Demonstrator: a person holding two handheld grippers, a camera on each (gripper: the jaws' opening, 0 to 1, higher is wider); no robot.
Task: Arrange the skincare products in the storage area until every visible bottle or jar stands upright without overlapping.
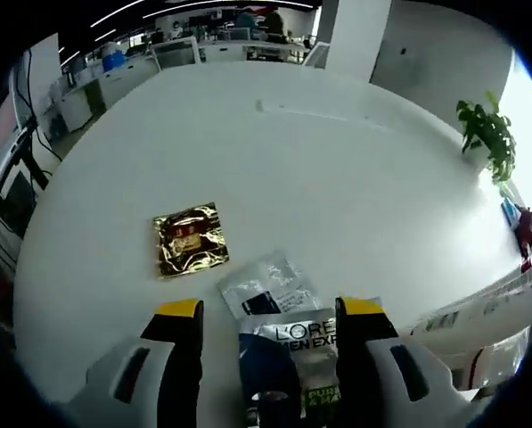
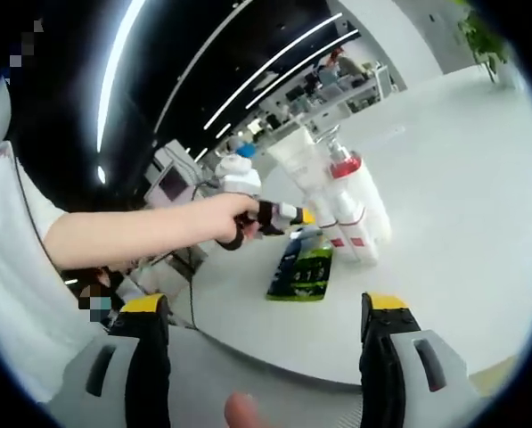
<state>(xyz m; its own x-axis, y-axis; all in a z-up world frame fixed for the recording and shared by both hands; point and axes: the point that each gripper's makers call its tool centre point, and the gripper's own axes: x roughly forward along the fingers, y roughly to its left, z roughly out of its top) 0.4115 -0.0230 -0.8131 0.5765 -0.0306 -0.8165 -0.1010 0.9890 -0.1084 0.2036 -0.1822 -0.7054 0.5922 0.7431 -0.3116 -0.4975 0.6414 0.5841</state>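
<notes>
White desk [image 1: 337,178] is stretching out ahead of you. Your left claw [image 1: 270,314] is straddling the tube [image 1: 297,361], lying flat between its spread jaws, not clamped. Your right claw [image 2: 264,308] is hanging wide, gripping nothing, near the bottles [image 2: 346,209]. That tube is looking light and slippery; you're probably best squeezing its midsection.

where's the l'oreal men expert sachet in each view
Left gripper view: the blue, silver and green L'Oreal Men Expert sachet lies bottom centre, between the jaws of the left claw.
Right gripper view: it lies flat near the centre, beside the white bottles.
Shared landmark: the green potted plant, right edge there, top right here.
</notes>
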